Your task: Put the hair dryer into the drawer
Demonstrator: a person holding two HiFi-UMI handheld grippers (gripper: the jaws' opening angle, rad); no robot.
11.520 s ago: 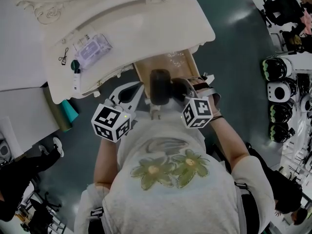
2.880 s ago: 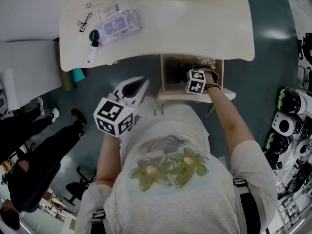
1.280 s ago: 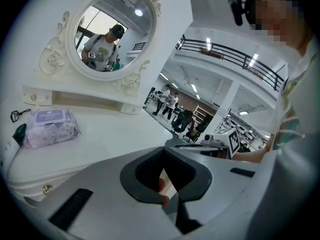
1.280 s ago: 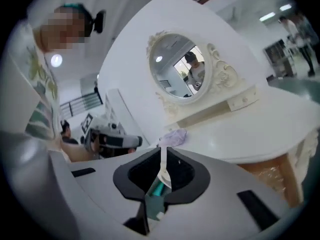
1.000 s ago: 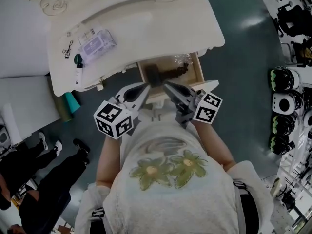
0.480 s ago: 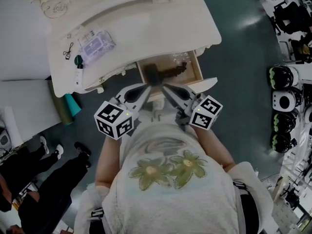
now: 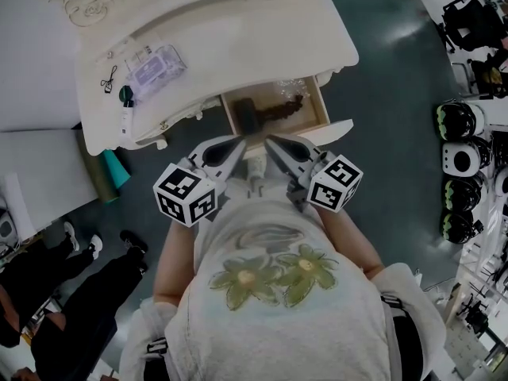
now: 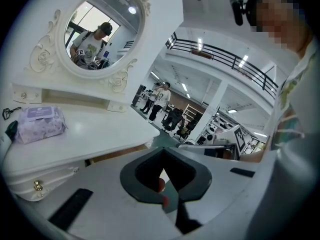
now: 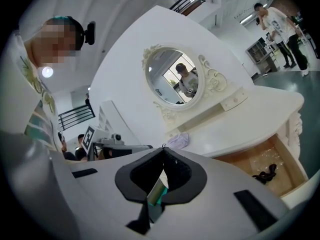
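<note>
While shut, left claw [image 7: 240, 144], right claw [image 7: 271, 142] inward-angled

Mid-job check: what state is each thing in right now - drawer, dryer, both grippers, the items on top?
drawer: pulled open.
hair dryer: lying inside the drawer, no gripper on it.
left gripper: jaws together, empty, just short of the drawer front.
right gripper: jaws together, empty, beside the left one.
wipes pack: lying flat on the dressing table.
tube: lying on its side near the wipes pack.
</note>
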